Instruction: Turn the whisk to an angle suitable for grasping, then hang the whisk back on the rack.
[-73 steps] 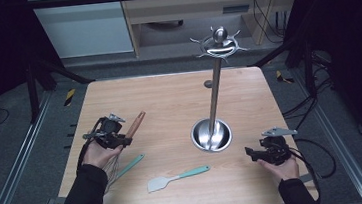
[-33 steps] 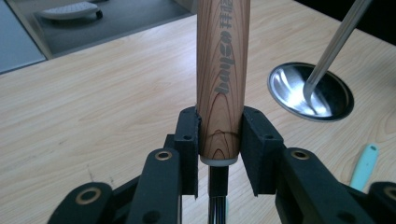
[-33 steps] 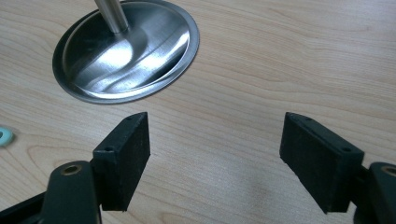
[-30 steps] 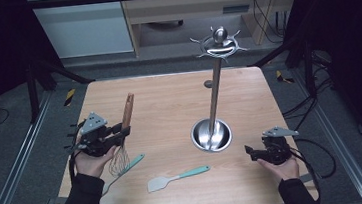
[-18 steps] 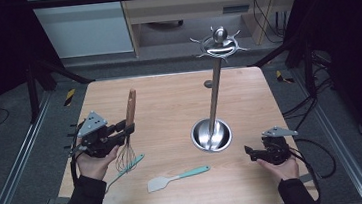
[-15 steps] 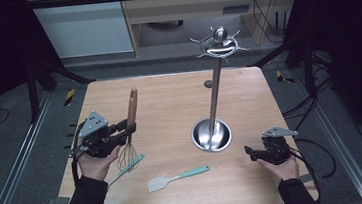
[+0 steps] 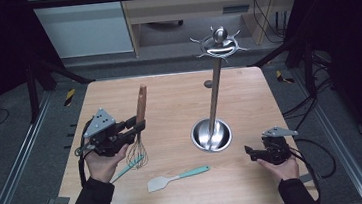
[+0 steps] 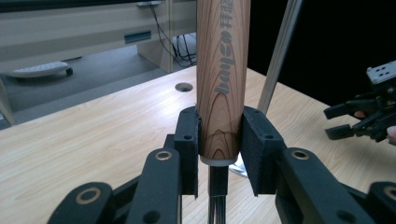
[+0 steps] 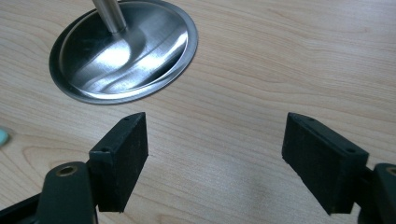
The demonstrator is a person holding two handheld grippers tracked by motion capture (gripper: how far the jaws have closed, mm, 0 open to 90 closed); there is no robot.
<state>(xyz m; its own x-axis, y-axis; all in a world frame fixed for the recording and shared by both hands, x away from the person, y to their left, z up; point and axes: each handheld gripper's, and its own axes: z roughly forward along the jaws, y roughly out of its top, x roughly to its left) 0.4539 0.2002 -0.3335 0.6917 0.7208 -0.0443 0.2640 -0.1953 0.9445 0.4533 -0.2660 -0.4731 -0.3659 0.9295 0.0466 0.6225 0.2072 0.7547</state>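
left gripper (image 7: 134, 128) jaws clenched on whisk (image 7: 139, 131) (wooden handle, seemingly upright), right gripper (image 7: 250, 150) jaws released, near stand (image 7: 212, 134)

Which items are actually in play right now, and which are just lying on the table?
In play:
- whisk, wooden handle upright, clamped in the left gripper
- utensil stand, probably where it goes

Lying about:
- spatula, flat on the table
- teal utensil beside the left hand
- right gripper, open, holding nothing
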